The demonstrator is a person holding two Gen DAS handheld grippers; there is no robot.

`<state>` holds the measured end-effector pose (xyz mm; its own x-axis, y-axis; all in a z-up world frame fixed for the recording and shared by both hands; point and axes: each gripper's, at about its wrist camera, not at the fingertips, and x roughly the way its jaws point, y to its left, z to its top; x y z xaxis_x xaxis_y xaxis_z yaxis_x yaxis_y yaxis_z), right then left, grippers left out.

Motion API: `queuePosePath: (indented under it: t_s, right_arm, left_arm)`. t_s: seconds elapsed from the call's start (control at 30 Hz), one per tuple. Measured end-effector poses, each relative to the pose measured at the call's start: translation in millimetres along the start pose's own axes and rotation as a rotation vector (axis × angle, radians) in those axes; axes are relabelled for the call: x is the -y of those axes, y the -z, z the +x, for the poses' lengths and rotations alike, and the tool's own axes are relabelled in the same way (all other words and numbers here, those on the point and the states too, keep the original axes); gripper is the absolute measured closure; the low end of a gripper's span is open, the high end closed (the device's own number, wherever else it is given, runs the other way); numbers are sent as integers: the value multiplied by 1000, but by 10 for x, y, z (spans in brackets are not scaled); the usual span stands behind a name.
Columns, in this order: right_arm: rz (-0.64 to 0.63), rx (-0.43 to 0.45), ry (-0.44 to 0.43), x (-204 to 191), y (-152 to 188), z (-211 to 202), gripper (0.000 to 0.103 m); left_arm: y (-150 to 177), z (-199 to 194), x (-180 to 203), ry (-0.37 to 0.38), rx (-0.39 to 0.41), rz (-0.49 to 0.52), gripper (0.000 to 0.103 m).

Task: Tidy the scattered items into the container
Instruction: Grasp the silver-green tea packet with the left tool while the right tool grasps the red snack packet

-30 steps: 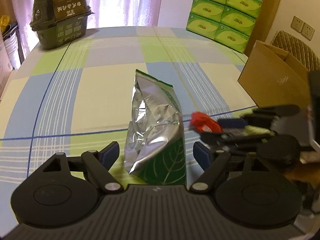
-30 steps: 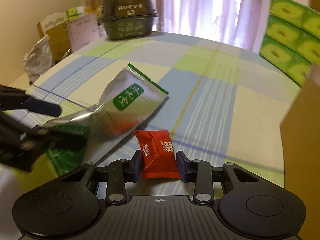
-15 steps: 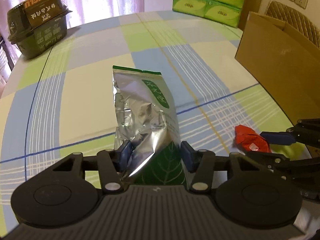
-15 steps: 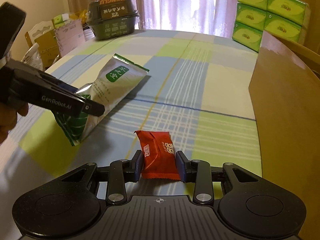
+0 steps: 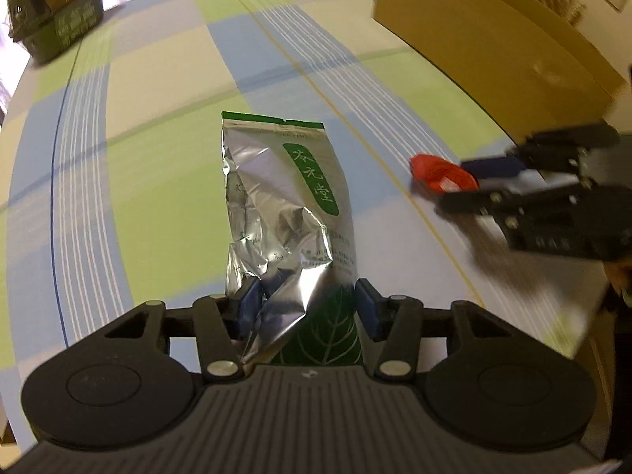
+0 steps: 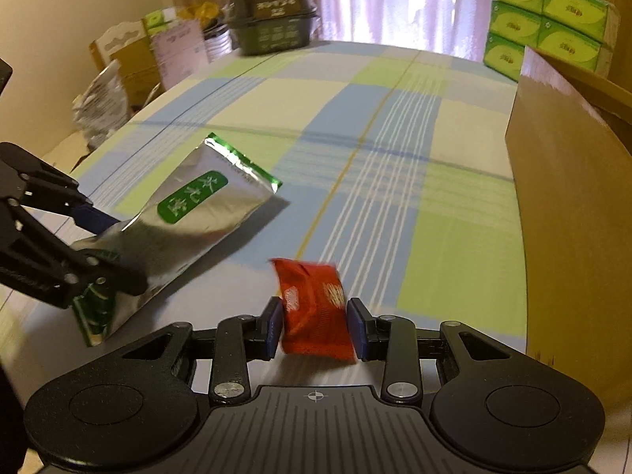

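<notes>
The foil pouch (image 5: 284,213) is clamped at its green bottom end between the pads of the left tool (image 5: 306,308), whose jaws are closed partway onto it, creasing the foil at the grip. The pouch projects straight ahead of the tool, its sealed top edge farthest from it. In the right wrist view the pouch (image 6: 197,213) appears lifted clear of the counter (image 6: 355,150), a shadow showing beneath its free end. Judgement: the end grip lets the long body hang forward, so it can be fed into the box top edge first.

The red packet (image 6: 316,312) sits between the pads of the right tool (image 6: 316,328), jaws drawn in against both its sides; its far half protrudes ahead of the pads. It is blurred, so contact with the counter cannot be determined. From the left wrist view the packet (image 5: 440,172) and right tool (image 5: 513,197) lie ahead and to the right of the left tool, well apart from the pouch.

The cardboard box (image 6: 568,205) stands to the right of the right tool, its wall close alongside; its interior is not visible in either view. Judgement: both items are secured for transfer, neither yet deposited.

A dark lidded tub (image 6: 272,19) rests far ahead on the counter, uninvolved. Stacked green cartons (image 6: 545,19) stand beyond the box.
</notes>
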<state>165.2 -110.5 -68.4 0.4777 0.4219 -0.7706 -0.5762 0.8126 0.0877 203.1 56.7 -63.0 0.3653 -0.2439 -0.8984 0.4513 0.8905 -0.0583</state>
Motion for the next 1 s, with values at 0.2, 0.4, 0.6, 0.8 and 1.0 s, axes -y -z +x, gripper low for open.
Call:
queuePosePath:
  t_s: [0.2,0.4,0.6,0.8,1.0]
  right_arm:
    - [-22,16,9,-48,124,-89,64]
    - [-40,48,-12,-34,103,-78,27]
    - [-96,10,-59,-28,66,88,27]
    - [-127,29,-60,2,93,108,50]
    - [-114,38,-57,31,93,91,70]
  left_arm:
    - [122,-163,87,-8,-6,1,36]
    - [57,-285,-24,-10,30,-32,27]
    - [14,-177,-201,-2,11,-86,25]
    - [-34,-31,-265,33,-10,-94,21]
    - [-102,105,-235,55,-39,-74,21]
